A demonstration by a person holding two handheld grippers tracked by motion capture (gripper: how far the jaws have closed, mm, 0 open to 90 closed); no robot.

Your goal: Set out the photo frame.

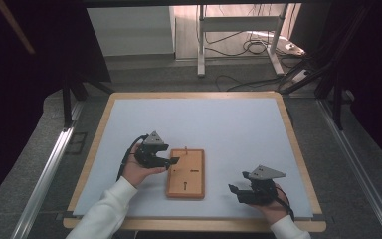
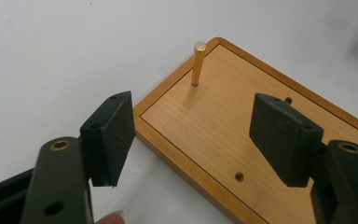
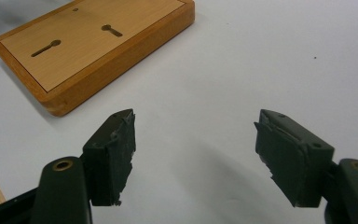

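Claws at both hands stand spread with nothing between the pads. Left claw [image 1: 175, 161] sits at the left edge of the wooden board [image 1: 186, 173], near its far end, tips just over that edge; in the left gripper view one pad hangs over the white bench [image 1: 219, 129] just outside the board's corner and the other over the board's face. Beyond and between those pads a brass pin [image 2: 198, 64] stands upright in the board, close to its far corner, untouched. Small round holes show in the board's face, one just below the pad over the wood. Right claw [image 1: 233, 188] lies well apart from the board, to its right and nearer the person, its tips pointing left toward the board's near right corner. In the right gripper view the board lies ahead and to the left of the spread pads, two keyhole-shaped slots [image 3: 45, 48] cut in its top, and bare white bench lies between and beneath the pads. Each hand grips its tool from behind, a white sleeve [image 1: 104, 211] on the left arm.
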